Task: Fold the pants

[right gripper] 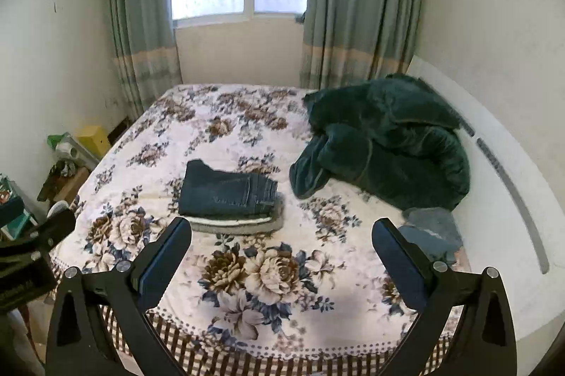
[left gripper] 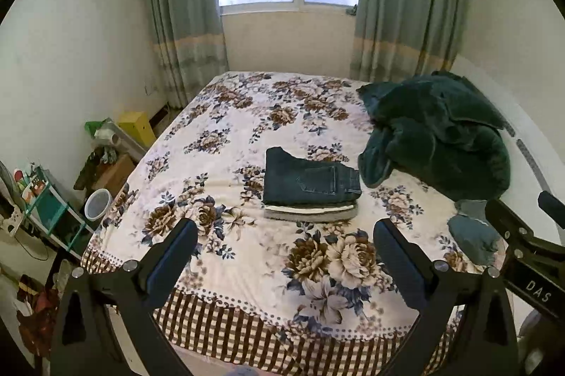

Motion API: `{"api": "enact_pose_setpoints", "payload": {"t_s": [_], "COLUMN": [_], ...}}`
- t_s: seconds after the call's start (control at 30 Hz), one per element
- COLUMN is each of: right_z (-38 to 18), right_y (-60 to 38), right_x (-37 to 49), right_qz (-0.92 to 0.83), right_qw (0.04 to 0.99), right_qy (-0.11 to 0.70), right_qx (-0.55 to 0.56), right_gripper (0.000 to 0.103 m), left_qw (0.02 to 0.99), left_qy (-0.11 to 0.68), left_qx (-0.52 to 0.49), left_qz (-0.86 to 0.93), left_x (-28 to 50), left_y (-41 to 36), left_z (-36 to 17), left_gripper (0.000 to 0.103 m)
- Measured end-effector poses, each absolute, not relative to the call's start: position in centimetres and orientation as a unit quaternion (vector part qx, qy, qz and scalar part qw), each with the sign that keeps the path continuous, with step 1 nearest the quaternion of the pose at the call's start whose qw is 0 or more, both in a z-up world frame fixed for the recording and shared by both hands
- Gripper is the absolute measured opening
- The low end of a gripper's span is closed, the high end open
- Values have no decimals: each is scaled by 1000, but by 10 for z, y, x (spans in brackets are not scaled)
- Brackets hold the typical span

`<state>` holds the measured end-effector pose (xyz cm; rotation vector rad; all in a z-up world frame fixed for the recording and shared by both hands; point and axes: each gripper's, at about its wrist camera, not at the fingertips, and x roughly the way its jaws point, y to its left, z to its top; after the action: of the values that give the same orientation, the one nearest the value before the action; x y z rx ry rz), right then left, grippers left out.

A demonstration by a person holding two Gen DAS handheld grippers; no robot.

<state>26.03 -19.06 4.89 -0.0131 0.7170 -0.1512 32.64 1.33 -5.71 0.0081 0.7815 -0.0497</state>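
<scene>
Left tongs [left gripper: 285, 236] hang wide apart over the near edge of the bed [left gripper: 226, 114], gripping nothing. Folded jeans [left gripper: 310, 180] sit atop a pale stack mid-bed, green blanket [left gripper: 438, 132] heaped just beside them. Right tongs [left gripper: 522, 224] edge in at the right.

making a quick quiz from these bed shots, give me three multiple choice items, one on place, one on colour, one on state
1. Where do the folded dark blue denim pants lie?
A on the floor
B on a stack of folded light garments
C on the windowsill

2. What colour is the crumpled plush blanket?
A dark green
B red
C yellow

3. How are both tongs?
A shut on the pants
B shut, empty
C open, empty

Key: 1 B, the folded dark blue denim pants rest on the stack of folded light garments. 2 A, the crumpled plush blanket is dark green. 3 C, the left tongs and right tongs gape above the floral bedspread.
</scene>
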Motion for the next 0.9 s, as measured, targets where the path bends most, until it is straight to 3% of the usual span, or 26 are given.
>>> {"api": "enact_pose_setpoints", "payload": {"t_s": [0.27,0.9], "right_z": [91,105], "right_y": [-180,-174], "right_x": [208,195], "right_qz": [-74,-55], "right_qw": [940,938], "right_qy": [334,343], "right_qx": [0,2], "right_gripper": [103,103], "left_qw": [932,936], "left_qy": [360,352], "left_qx": [-1,-2], "left_qz": [-26,-4], "left_x": [294,282], "left_y": [24,35], "left_z": [-37,-32], "left_gripper": [102,103]}}
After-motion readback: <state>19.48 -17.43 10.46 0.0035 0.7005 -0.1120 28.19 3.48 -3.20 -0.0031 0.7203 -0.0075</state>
